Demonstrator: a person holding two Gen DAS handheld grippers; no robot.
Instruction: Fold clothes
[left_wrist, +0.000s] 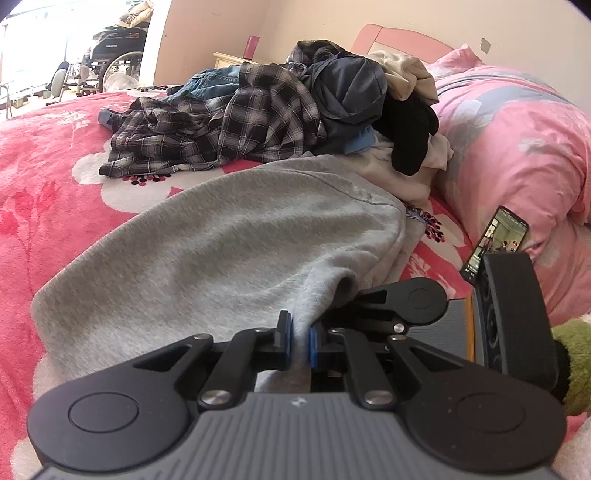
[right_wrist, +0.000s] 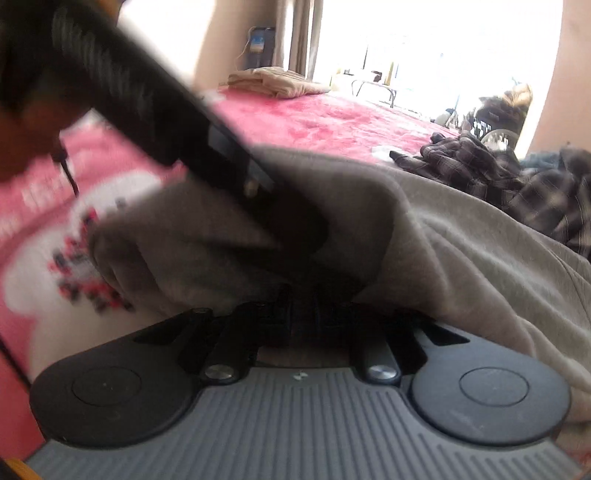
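Note:
A grey sweatshirt-like garment lies spread on the red floral bedspread. My left gripper is shut on a bunched edge of it, with grey cloth pinched between the blue pads. My right gripper comes in from the right, and its fingers reach into the same fold. In the blurred right wrist view the grey garment drapes over my right gripper, whose fingers stand close together under the cloth. The left tool's black housing crosses the upper left.
A pile of unfolded clothes topped by a plaid shirt lies beyond the garment. A pink duvet and a lit phone are on the right. A folded beige garment rests at the bed's far edge. A wheelchair stands by the window.

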